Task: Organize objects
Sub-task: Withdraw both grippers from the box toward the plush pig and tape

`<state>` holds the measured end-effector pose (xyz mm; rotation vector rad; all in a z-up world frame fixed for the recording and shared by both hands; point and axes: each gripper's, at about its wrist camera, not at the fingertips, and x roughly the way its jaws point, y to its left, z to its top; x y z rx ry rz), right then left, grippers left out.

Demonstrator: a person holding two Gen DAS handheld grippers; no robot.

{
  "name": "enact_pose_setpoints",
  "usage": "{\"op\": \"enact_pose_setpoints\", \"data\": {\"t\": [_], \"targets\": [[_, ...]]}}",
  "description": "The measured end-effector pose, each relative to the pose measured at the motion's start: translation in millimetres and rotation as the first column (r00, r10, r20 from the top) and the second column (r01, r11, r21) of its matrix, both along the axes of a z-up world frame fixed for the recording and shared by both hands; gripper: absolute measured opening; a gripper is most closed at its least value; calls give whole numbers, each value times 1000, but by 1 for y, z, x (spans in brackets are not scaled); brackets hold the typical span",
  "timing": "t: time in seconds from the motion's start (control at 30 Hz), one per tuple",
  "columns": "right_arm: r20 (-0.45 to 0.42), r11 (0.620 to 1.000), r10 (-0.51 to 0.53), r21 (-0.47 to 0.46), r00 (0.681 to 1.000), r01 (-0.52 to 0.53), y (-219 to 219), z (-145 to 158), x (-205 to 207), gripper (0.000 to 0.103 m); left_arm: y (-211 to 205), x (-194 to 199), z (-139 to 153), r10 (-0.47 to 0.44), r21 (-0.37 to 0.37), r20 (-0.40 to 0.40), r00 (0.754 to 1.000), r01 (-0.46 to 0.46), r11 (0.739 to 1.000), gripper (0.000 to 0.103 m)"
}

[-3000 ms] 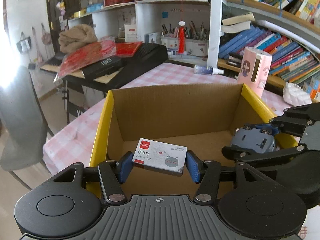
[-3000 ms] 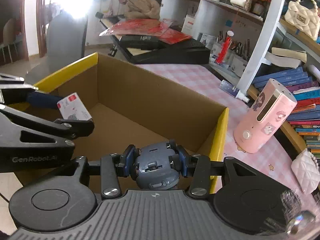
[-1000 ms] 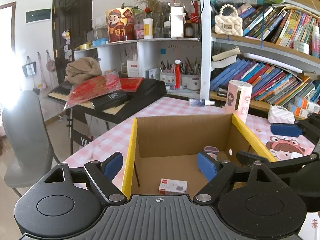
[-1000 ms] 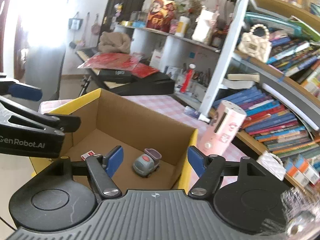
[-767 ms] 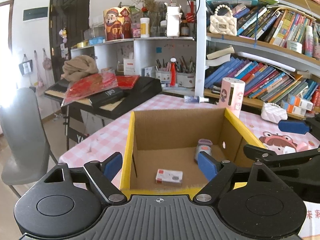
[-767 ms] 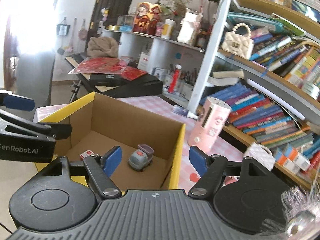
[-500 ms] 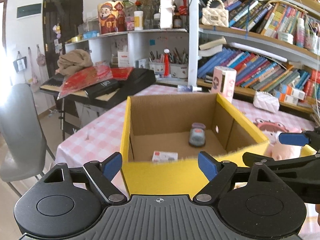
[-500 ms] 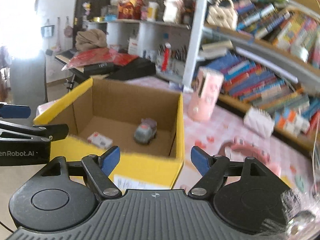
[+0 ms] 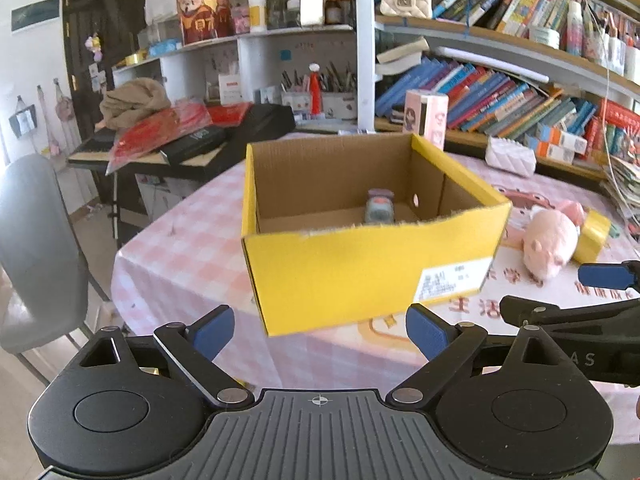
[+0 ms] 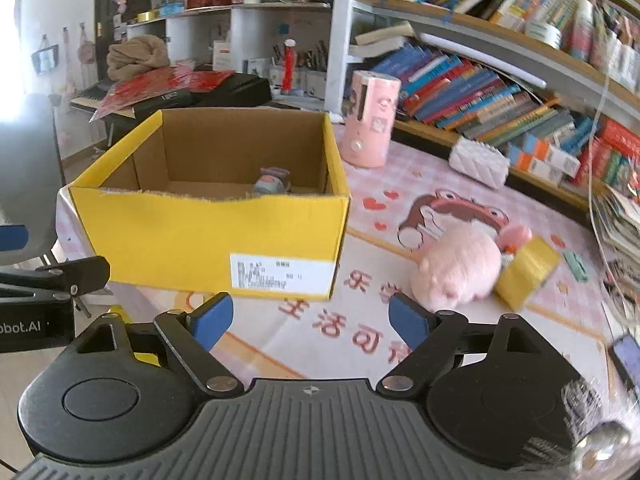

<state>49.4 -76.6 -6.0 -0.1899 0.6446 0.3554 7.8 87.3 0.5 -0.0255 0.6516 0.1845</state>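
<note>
A yellow cardboard box (image 9: 360, 276) stands on the pink checked table and also shows in the right wrist view (image 10: 200, 236). A grey toy car (image 9: 379, 211) lies inside it, also seen in the right wrist view (image 10: 272, 185). The staple box is hidden behind the box's near wall. My left gripper (image 9: 320, 330) is open and empty, held back from the box's front. My right gripper (image 10: 308, 320) is open and empty, in front of the box's right corner. A pink plush toy (image 10: 460, 266) and a small yellow box (image 10: 526, 272) lie right of the box.
A pink cylinder (image 10: 372, 120) stands behind the box. A white quilted pouch (image 10: 478, 162) lies by the bookshelf (image 10: 500, 88). A keyboard with red papers (image 9: 192, 136) sits at the back left. A grey chair (image 9: 36, 248) stands left of the table. A phone (image 10: 626, 360) lies at the right edge.
Both grippers have let go of their items into the box, opened, and pulled back and up from it. The box now looks smaller and farther; the plush toy has come into view.
</note>
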Motion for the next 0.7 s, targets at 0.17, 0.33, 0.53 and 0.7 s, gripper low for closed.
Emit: {"op": "enact_pose_setpoints", "data": {"t": [0.17,0.33,0.53,0.7], "targets": [[-13,999,-43,11,999,43,-8,-2,-16,87,-4,-9,-4,-33,-5,-20,999,33,999,96],[-29,996,-88,8,996,88,-16,-5,-29,88,-12,-17,-8,-77,-9,-36,996,76,997,96],[-42,988,-156,-1,987,156,-31,-10,-44,88,-24,-22,-13,-139,-22,-55,989,138,990,96],[-47,975,-223,-7,974,223,-48,-12,-55,88,-40,-22,-16,-215,-31,-59,975,213,977,96]]}}
